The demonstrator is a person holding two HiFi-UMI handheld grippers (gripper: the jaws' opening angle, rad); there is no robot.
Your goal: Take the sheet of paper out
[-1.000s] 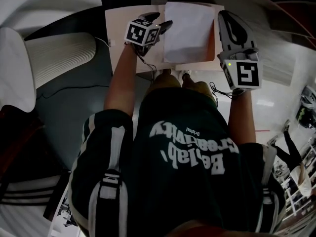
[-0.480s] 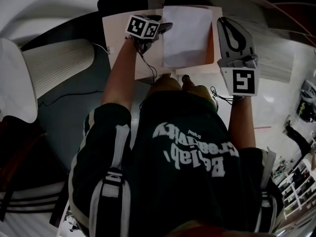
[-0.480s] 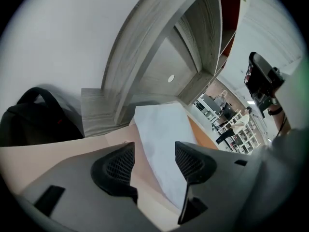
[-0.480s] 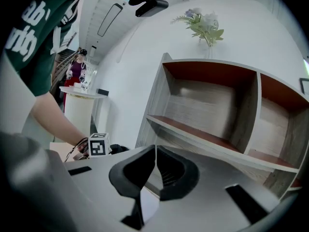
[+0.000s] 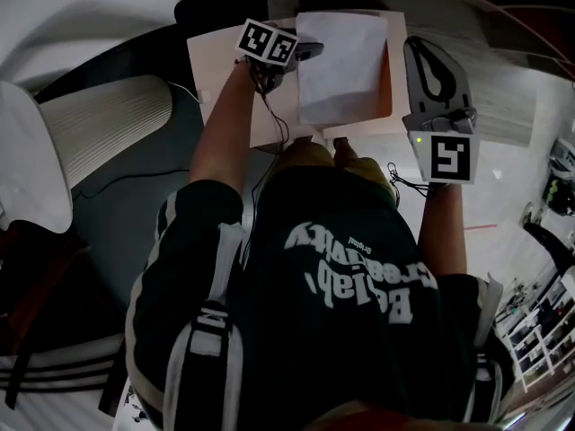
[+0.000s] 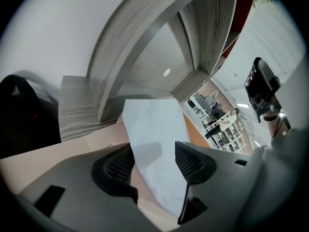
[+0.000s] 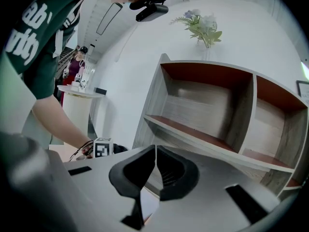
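The sheet of paper [image 5: 340,61] lies flat on the pale surface [image 5: 216,57]. It sits on top of an orange thing [image 5: 386,65], perhaps a folder or envelope, though the head view is too dim to be sure. The sheet looks thin, light and limp. It will likely bend under its own weight, slide easily over the layer below, and crease or tear if pulled hard from one point. Its near left edge is the best place to take hold, pinched lightly close to a corner so it can be lifted and drawn away flat.

The left tongs [image 6: 152,161] are spread wide, and that edge of the sheet runs between the two pads without either visibly pressing on it. The right tongs [image 7: 155,164] are closed tight on nothing. They are held up off to the right of the sheet and point toward a grey shelf unit [image 7: 217,110].

A shelf post stands just behind the sheet, so pulling toward the person is the clearer path. A ribbed white chair [image 5: 99,124] stands well apart on the left and is no obstacle. The main risk is the orange layer dragging along with the sheet.
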